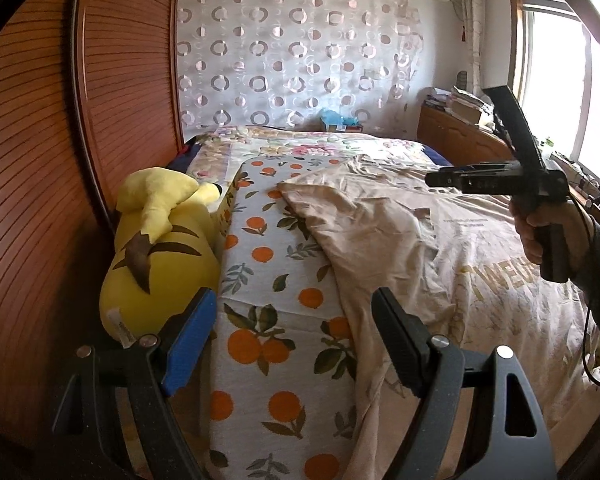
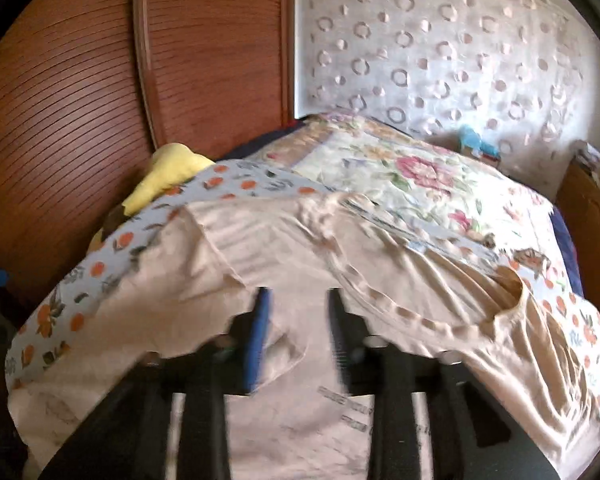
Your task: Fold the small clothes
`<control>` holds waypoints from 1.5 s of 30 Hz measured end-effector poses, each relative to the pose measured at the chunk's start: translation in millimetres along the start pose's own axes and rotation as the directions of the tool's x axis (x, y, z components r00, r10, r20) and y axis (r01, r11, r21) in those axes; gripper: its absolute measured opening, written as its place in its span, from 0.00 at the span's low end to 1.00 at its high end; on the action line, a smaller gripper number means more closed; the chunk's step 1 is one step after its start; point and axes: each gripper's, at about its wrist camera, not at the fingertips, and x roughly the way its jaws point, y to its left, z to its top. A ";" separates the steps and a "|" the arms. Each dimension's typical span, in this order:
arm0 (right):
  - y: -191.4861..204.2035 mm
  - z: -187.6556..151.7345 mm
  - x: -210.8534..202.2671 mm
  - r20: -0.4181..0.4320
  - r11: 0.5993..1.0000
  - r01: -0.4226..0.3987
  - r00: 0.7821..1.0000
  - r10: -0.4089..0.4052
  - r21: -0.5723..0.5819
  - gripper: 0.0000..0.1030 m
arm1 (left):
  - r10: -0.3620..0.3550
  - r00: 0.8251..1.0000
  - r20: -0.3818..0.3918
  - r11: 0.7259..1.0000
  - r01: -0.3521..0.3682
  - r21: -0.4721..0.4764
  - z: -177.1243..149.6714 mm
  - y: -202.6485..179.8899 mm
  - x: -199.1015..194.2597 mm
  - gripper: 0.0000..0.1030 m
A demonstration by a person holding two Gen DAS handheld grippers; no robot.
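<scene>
T-shirt (image 1: 440,240) on bed (image 1: 268,320), plush toy (image 1: 160,248) left, cabinet (image 1: 460,136) behind right

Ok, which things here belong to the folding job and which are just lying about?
For the job: beige T-shirt, left gripper, right gripper.
Lying about: yellow plush toy, orange-print sheet, floral quilt, books.

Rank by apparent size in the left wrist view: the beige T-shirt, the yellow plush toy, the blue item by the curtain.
1. beige T-shirt, largest by far.
2. yellow plush toy.
3. blue item, smallest, though it sits farthest from the camera, so its true size is unsure.
</scene>
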 end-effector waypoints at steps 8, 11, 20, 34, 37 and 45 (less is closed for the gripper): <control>-28.7 -19.8 -42.0 0.008 1.000 -0.003 1.000 0.003 0.016 0.51 | -0.021 1.000 -0.011 1.000 0.021 0.015 9.8 -17.0 11.9 0.78; -43.8 -40.0 -81.8 0.012 0.999 0.022 1.000 -0.022 0.030 0.51 | -0.040 0.999 -0.012 0.999 0.041 0.022 11.6 -26.3 15.5 0.78; -82.9 -103.5 -148.9 0.001 0.982 0.149 0.989 -0.150 0.113 0.51 | -0.082 0.996 -0.029 0.995 0.083 0.049 20.6 -57.0 28.2 0.78; -118.0 -177.1 -220.9 -0.041 0.912 0.283 0.958 -0.284 0.296 0.51 | -0.135 0.988 -0.073 0.983 0.143 0.115 30.7 -106.6 48.5 0.78; -129.9 -186.3 -227.7 -0.066 0.889 0.317 0.947 -0.313 0.331 0.51 | -0.153 0.985 -0.081 0.980 0.162 0.117 31.1 -117.8 50.4 0.78; -156.4 -197.0 -225.9 -0.154 0.831 0.399 0.917 -0.369 0.387 0.51 | -0.191 0.977 -0.099 0.967 0.205 0.152 29.6 -147.7 51.0 0.78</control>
